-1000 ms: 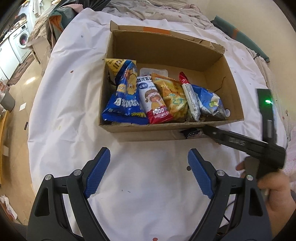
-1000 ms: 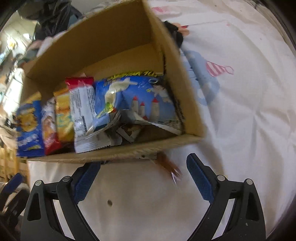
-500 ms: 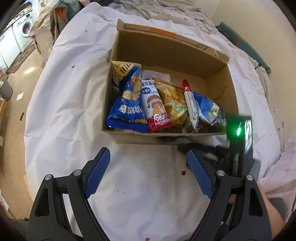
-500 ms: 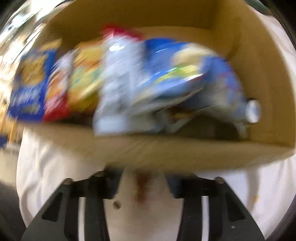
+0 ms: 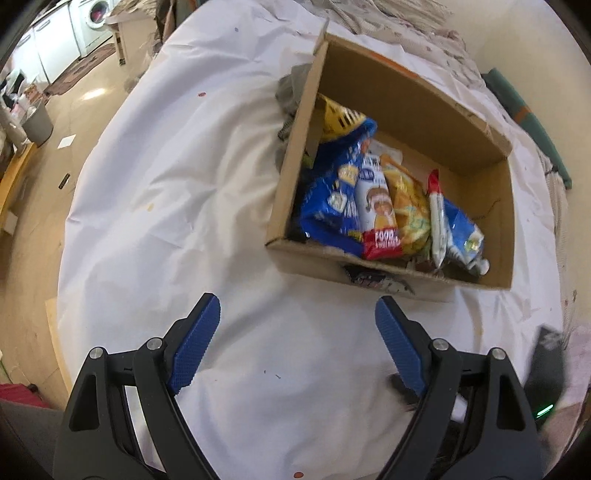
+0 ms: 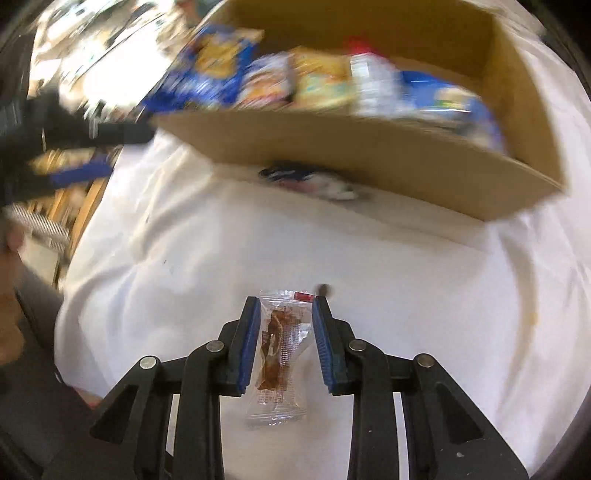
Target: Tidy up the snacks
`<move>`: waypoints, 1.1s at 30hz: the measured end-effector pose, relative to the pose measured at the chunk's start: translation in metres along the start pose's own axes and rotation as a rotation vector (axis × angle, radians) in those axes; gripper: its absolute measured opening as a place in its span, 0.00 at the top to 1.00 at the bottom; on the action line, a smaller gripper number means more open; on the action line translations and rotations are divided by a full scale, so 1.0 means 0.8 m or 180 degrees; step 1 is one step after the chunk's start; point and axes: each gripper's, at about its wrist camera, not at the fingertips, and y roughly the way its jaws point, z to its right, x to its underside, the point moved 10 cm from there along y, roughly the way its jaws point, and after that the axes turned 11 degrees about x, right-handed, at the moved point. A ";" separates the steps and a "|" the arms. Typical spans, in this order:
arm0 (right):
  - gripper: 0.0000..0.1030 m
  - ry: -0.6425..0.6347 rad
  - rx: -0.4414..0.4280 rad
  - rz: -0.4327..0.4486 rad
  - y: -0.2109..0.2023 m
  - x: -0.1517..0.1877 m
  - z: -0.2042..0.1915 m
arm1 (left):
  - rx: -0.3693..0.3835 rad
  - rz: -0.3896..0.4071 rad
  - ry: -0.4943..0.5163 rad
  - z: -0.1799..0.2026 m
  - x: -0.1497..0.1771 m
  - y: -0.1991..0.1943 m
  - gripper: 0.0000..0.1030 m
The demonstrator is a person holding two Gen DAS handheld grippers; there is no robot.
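Note:
A cardboard box (image 5: 491, 177) on the white sheet holds a row of snack packets (image 5: 376, 203), among them a blue bag (image 5: 332, 199) and a red-and-white one (image 5: 380, 221). The box also shows, blurred, in the right wrist view (image 6: 369, 147). My right gripper (image 6: 284, 314) is shut on a small clear packet with a brown snack (image 6: 279, 343), held above the sheet in front of the box. My left gripper (image 5: 295, 332) is open and empty, short of the box's near wall. A dark wrapper (image 5: 369, 278) pokes out under the box's front edge.
The white sheet (image 5: 184, 184) covers the table, which drops off to the floor at left. A grey bin (image 5: 37, 122) and a washing machine (image 5: 94, 14) stand beyond. Bedding lies behind the box. The right gripper's body (image 5: 546, 369) shows at lower right.
My right gripper has closed on the clear brown-snack packet and pulled back from the box. My left gripper has swung left, so the box now sits to the right.

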 end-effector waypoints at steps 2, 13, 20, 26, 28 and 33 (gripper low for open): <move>0.71 0.0371 -0.0007 0.0054 -0.020 -0.004 0.023 | -0.0032 0.0029 0.0179 0.010 0.007 0.011 0.19; 0.71 0.1275 -0.0084 0.0475 -0.092 -0.007 0.116 | -0.0110 0.0444 0.0829 0.079 0.020 0.119 0.12; 0.71 0.1384 -0.0131 0.0460 -0.102 -0.001 0.132 | -0.0210 0.0475 0.0981 0.090 0.006 0.156 0.09; 0.71 0.1286 -0.0136 0.0572 -0.108 -0.014 0.118 | -0.0296 0.0452 0.0967 0.095 -0.001 0.168 0.09; 0.71 0.1291 -0.0131 0.0565 -0.106 -0.015 0.118 | -0.0333 0.0488 0.0963 0.100 -0.003 0.169 0.14; 0.71 0.1307 -0.0102 0.0553 -0.106 -0.014 0.122 | -0.0377 0.0527 0.0947 0.098 0.005 0.168 0.39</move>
